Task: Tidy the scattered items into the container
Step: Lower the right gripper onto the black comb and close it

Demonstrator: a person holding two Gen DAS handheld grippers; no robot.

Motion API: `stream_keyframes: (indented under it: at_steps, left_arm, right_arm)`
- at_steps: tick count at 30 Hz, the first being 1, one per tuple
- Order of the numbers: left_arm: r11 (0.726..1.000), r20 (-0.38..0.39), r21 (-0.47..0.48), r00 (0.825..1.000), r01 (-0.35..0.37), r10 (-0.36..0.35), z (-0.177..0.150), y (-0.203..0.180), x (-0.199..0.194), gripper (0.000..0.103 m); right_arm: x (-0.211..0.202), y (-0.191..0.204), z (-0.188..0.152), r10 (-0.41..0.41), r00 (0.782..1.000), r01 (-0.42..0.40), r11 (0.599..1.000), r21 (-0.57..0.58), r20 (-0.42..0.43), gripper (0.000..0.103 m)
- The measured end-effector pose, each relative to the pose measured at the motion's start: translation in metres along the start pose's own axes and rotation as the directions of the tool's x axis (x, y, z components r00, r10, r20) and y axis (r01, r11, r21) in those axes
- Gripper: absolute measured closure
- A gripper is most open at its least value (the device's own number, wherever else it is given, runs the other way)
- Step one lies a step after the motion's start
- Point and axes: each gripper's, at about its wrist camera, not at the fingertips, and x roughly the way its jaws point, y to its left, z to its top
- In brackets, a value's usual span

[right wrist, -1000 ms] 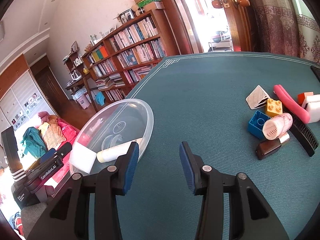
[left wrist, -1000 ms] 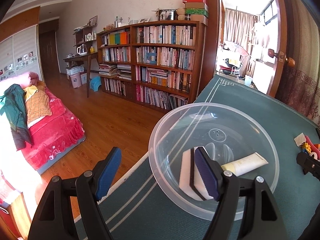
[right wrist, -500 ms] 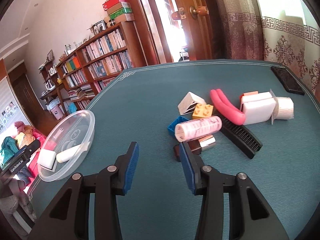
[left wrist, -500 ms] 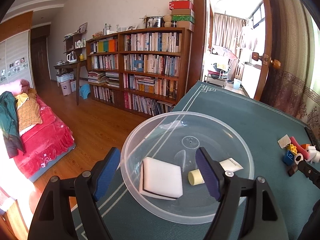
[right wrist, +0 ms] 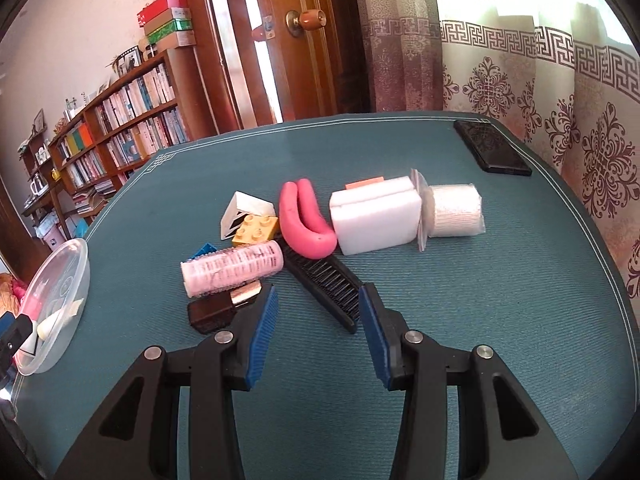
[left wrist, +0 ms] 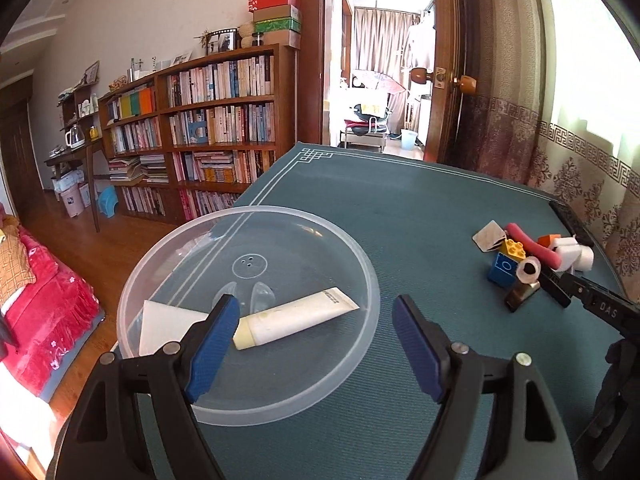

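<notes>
Bowl: your clear bowl point(left wrist: 362, 264) sits at the desk's point(left wrist: 420, 216) left edge, near your left hand, so drops into it are short; a white tube point(left wrist: 296, 318) and a white pad point(left wrist: 168, 326) already lie inside
Left hand-held gripper point(left wrist: 316, 344): you hold it just above the bowl's near rim, jaws wide apart and empty
Right hand-held gripper point(right wrist: 318, 330): jaws apart, nothing between them; you point it at the pile, and the black comb's point(right wrist: 324, 284) near end lies just ahead of the gap, likely your next pick
Pile: pink roller point(right wrist: 232, 272), yellow brick point(right wrist: 256, 230), pink loop point(right wrist: 306, 220), white sponges point(right wrist: 376, 216) and gauze roll point(right wrist: 454, 210) lie bunched mid-desk, well apart from the bowl
Phone: the dark phone point(right wrist: 492, 152) lies alone at the far right edge
Progress: early by the look of it, most items not yet binned
</notes>
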Motion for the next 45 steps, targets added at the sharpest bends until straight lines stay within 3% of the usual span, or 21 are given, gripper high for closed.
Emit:
stream_keyframes:
  at_steps: [11,22,26,30,34,40,45]
  left_arm:
    - [0.992,-0.063,0.061,0.993,0.107,-0.103,-0.010,-0.032,0.009,0.021]
    - [0.988,-0.119,0.048,0.982,0.150,-0.144,-0.011,-0.041,0.020,0.021]
    - [0.985,-0.125,0.062,0.981,0.160,-0.152,-0.008,-0.048,0.021,0.021]
    - [0.981,-0.130,0.085,0.978,0.174,-0.162,-0.006,-0.061,0.023,0.021]
    - [0.975,-0.141,0.113,0.975,0.191,-0.174,-0.004,-0.074,0.025,0.021]
    - [0.965,-0.143,0.140,0.969,0.221,-0.202,0.008,-0.092,0.030,0.021]
    - [0.952,-0.147,0.171,0.962,0.254,-0.230,0.018,-0.112,0.040,0.021]
  right_arm:
    - [0.027,-0.015,0.005,0.029,0.996,-0.029,1.000,0.004,-0.085,0.057]
    - [0.056,-0.001,0.022,0.071,0.986,-0.096,0.981,-0.166,-0.149,0.057]
    - [0.062,0.008,0.023,0.044,0.988,-0.076,0.973,-0.216,-0.149,0.055]
    - [0.061,0.006,0.023,0.043,0.989,-0.073,0.975,-0.211,-0.144,0.060]
    - [0.057,0.003,0.020,0.060,0.988,-0.089,0.975,-0.204,-0.143,0.071]
    - [0.040,0.001,0.005,0.109,0.980,-0.141,0.970,-0.196,-0.167,0.072]
    - [0.017,-0.008,-0.015,0.194,0.962,-0.225,0.962,-0.154,-0.191,0.072]
